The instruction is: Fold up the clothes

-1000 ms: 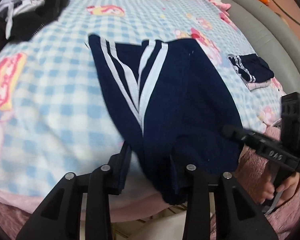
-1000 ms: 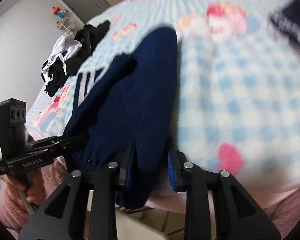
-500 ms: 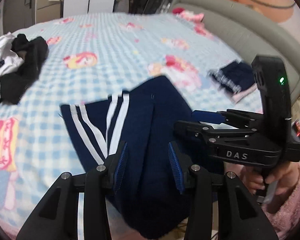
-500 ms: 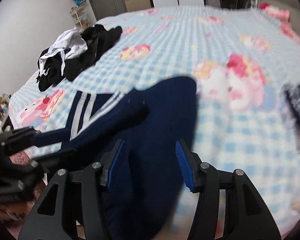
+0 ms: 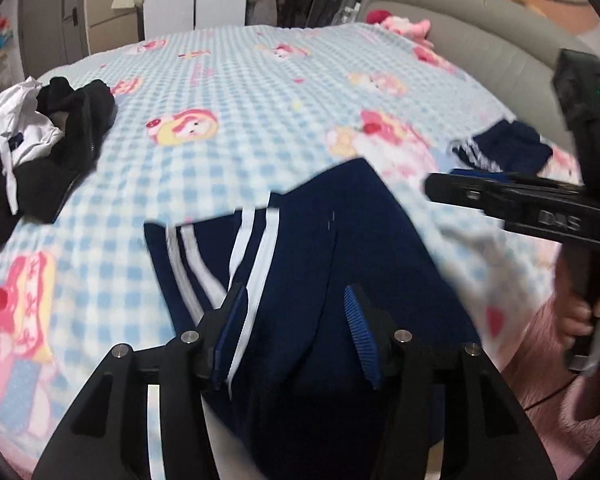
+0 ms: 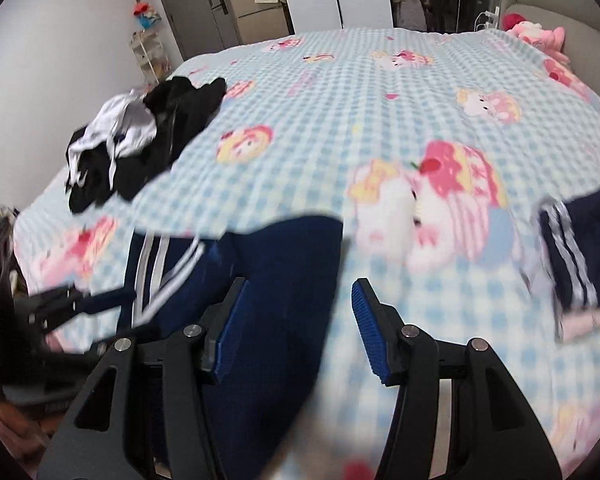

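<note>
Navy trousers with white side stripes (image 5: 320,264) lie folded on the near edge of the blue checked blanket (image 5: 260,92); they also show in the right wrist view (image 6: 268,280). My left gripper (image 5: 296,330) is open and empty, hovering just above the trousers. My right gripper (image 6: 296,326) is open and empty above the trousers' right edge. The right gripper shows from the side in the left wrist view (image 5: 500,200). The left gripper shows at the left edge of the right wrist view (image 6: 60,308).
A pile of black and white clothes (image 5: 40,140) lies at the bed's left side, also in the right wrist view (image 6: 140,140). A folded navy garment (image 5: 500,152) lies at the right. A grey headboard (image 5: 480,48) and pink plush toys (image 6: 536,36) are at the far right.
Both grippers have let go of the trousers, opened, and lifted up and back. The trousers now lie flat on the blanket.
</note>
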`<state>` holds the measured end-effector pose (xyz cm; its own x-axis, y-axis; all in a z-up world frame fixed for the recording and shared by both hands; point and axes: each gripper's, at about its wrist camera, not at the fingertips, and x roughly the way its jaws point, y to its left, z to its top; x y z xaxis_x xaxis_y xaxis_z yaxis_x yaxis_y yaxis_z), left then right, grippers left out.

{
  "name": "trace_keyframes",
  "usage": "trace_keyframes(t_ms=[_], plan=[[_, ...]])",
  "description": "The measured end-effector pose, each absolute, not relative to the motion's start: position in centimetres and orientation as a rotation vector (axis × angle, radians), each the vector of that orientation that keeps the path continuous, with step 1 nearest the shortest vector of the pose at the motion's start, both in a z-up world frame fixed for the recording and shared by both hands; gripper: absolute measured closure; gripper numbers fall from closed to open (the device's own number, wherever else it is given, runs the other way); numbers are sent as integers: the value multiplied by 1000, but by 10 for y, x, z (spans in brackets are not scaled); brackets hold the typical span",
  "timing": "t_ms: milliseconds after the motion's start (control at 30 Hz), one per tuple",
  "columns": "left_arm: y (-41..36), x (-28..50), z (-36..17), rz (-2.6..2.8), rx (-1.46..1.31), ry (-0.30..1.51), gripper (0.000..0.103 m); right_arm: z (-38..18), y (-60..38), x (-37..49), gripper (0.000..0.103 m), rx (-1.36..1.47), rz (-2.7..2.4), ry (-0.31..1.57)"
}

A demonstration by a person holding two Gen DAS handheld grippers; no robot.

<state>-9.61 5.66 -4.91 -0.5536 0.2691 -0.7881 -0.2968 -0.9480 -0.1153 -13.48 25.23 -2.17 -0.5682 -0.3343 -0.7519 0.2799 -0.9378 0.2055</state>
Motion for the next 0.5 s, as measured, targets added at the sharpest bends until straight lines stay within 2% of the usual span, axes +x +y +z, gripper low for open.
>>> trace_keyframes(t_ms=[133,200,300,367,400,500], plan=[[66,-118,-60,2487,-1307,66,50,-45,244,-155,49,1261,-2455,-136],[72,-127,-68,2510,-1358,135,50,-59,241,-158,49,1289,-2432,-155],[62,-135,-78,2581,-1436,165,50,-84,237,-155,49,1366,-2400,-108],[45,-134,-77,2669,-1452,153,53,-87,236,-155,49,1369,-2399,-80],[36,-133,-76,2714,-1460,146,58,-85,236,-155,49,1363,-2403,-83],[3,-128,-68,2846,-1496,18,58,-83,239,-157,49,1353,-2444,-99]])
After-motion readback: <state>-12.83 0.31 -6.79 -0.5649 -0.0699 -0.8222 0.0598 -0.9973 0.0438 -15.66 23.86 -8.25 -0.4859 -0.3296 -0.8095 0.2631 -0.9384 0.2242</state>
